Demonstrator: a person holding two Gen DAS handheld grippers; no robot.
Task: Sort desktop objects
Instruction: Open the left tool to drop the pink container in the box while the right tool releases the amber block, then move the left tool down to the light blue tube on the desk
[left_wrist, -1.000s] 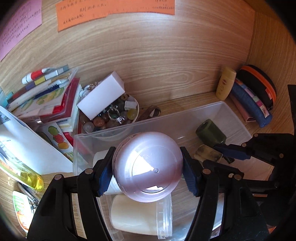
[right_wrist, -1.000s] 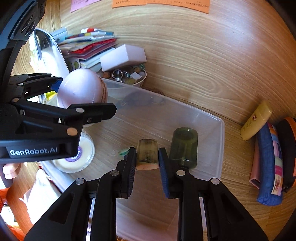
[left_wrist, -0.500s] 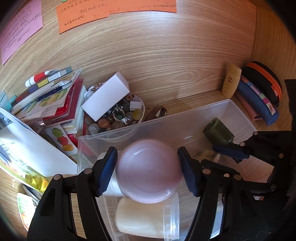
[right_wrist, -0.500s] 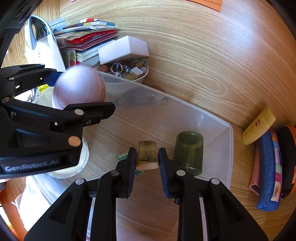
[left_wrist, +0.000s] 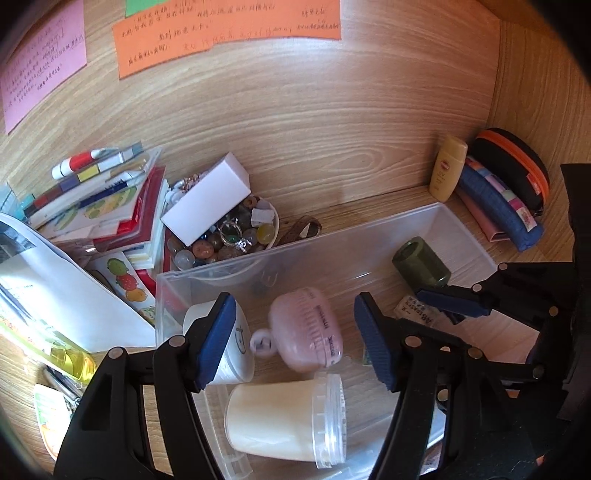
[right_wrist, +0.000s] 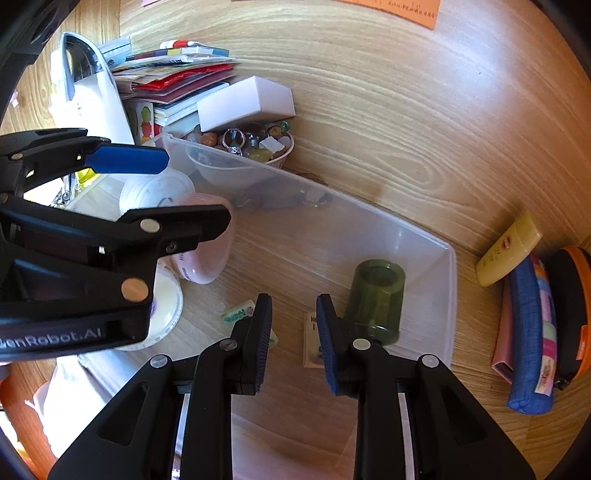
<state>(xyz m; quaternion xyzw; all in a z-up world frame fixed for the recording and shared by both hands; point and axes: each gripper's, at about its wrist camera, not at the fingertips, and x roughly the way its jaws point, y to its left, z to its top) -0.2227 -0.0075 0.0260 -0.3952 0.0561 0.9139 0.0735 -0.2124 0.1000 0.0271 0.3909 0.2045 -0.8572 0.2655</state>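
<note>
Looking down the left camera, I have the left gripper (left_wrist: 291, 306) hanging over the near left end of the clear plastic bin (left_wrist: 369, 225). Its jaws stand about half open and hold nothing. The pink egg-shaped case (left_wrist: 306, 328) lies on the bin floor below the gap between the blue pads, touching neither. Just left of it stands a white jar (left_wrist: 236, 343), partly behind the left pad. Nearer to me a cream tub (left_wrist: 280, 421) lies on its side with its clear lid facing right.

On the right camera, the right gripper (right_wrist: 293, 299) hangs over the near middle of the bin. Its jaws are only a narrow gap apart with nothing pinched; bare bin floor shows between them. A small labelled bottle (right_wrist: 310, 339) lies flat on the floor, peeking out at the inner edge of the right finger. Just right of that finger a green cup (right_wrist: 376, 295) lies tipped over, mouth facing the far wall.

Outside the bin, a bowl of beads (left_wrist: 275, 221) touches its far left wall, with a white box (left_wrist: 207, 199) lying across the bowl. A stack of booklets (left_wrist: 110, 206) sits left of that. At the far right corner a yellow bottle (left_wrist: 447, 168) stands beside a blue pencil case (left_wrist: 498, 206).
</note>
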